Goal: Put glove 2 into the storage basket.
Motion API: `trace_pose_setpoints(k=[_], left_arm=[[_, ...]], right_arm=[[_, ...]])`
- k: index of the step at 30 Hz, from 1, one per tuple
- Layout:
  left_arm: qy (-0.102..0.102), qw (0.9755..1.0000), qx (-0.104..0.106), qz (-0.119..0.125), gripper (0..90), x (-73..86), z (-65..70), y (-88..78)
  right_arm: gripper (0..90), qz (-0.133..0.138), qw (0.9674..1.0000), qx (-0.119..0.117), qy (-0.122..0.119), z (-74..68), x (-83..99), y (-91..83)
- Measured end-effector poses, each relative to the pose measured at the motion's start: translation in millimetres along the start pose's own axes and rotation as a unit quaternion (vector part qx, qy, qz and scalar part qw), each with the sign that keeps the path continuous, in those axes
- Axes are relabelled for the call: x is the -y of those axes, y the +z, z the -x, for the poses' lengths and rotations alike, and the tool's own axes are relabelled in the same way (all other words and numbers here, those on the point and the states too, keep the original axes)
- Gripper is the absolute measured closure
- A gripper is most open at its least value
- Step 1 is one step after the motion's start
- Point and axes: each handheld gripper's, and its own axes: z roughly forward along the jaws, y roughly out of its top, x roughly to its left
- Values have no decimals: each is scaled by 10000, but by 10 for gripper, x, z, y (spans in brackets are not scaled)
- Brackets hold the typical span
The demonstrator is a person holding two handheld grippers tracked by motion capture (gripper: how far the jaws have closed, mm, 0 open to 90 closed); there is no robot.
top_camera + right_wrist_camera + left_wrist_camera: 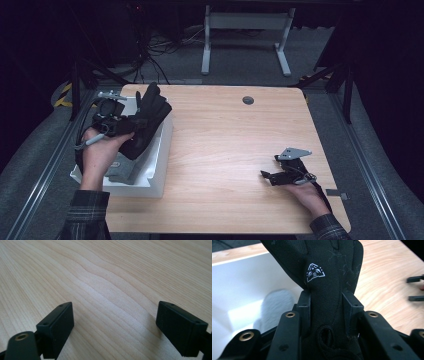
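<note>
My left gripper (131, 123) is shut on a black glove (148, 117) and holds it up over the white box (159, 165) at the table's left edge. In the left gripper view the glove (322, 277), with a small white emblem on it, is pinched between both pads (304, 305) near its cuff. A grey glove (122, 172) lies in the box under the black one and shows as a pale blur (275, 307) in the left gripper view. My right gripper (266, 176) rests low over the wood at the front right, open; its pads (58, 326) have nothing between them.
The wooden table (230, 150) has a round grommet (248, 100) near its far edge. Beyond the table stand a white desk frame (245, 35) and a tangle of cables (150, 55) on the floor. Metal rails (372, 175) run along both sides.
</note>
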Motion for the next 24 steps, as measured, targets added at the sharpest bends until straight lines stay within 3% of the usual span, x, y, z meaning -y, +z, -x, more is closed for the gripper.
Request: trace_pose_setpoints(k=[6, 12, 24], left_arm=[[-256, 9991, -277, -215, 655, 122, -193, 93], [-525, 9973, -274, -431, 654, 328, -391, 262], [-563, 9959, -255, -665, 636, 528, -516, 508]], right_arm=[[154, 0, 10000, 2, 1, 0, 0, 0], [154, 0, 10000, 3, 3, -1, 0, 0], [154, 0, 10000, 2, 2, -1, 0, 0]])
